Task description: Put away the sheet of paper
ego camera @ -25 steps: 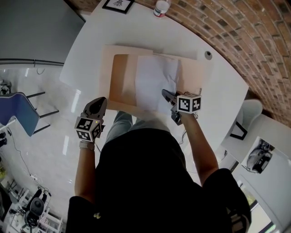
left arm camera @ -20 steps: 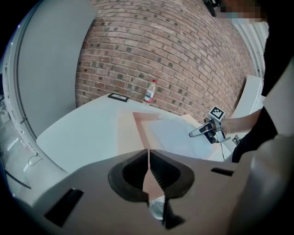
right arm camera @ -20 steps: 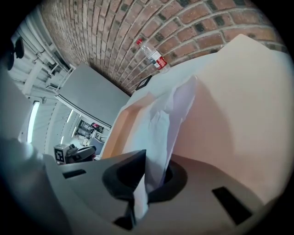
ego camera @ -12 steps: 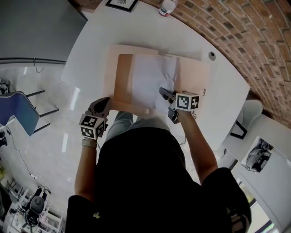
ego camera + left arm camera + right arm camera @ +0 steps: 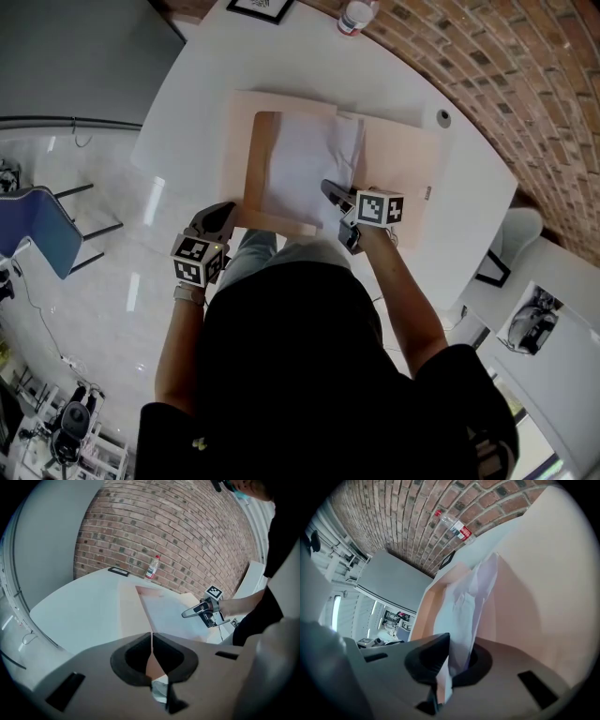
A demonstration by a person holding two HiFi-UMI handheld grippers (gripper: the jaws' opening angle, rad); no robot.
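A person (image 5: pixel 300 375) in a black top leans over a white table (image 5: pixel 206 103) by a brick wall (image 5: pixel 525 84), a handheld gripper in each hand. The R gripper (image 5: pixel 330 191) is clamped on the sheet of paper (image 5: pixel 305 169) — the white sheet runs straight btwn its two jaws, which close on its near right part, and the paper buckles upward from there. The rest of the sheet lies on a peach folder (image 5: pixel 398 178) spread open mid-table, w/ a darker tan strip of the folder showing along the paper's left and near edges. The L gripper (image 5: pixel 223 211) sits at the folder's near left corner, jaws pressed together tip to tip — whether they nip the folder's edge can't be made out. The two grippers are well apart. At the table's far edge stand a plastic bottle (image 5: pixel 356 15) w/ a red label and, to its left, a black picture frame (image 5: pixel 262 7) lying flat. A blue chair (image 5: pixel 42 234) stands off to the left of the table.
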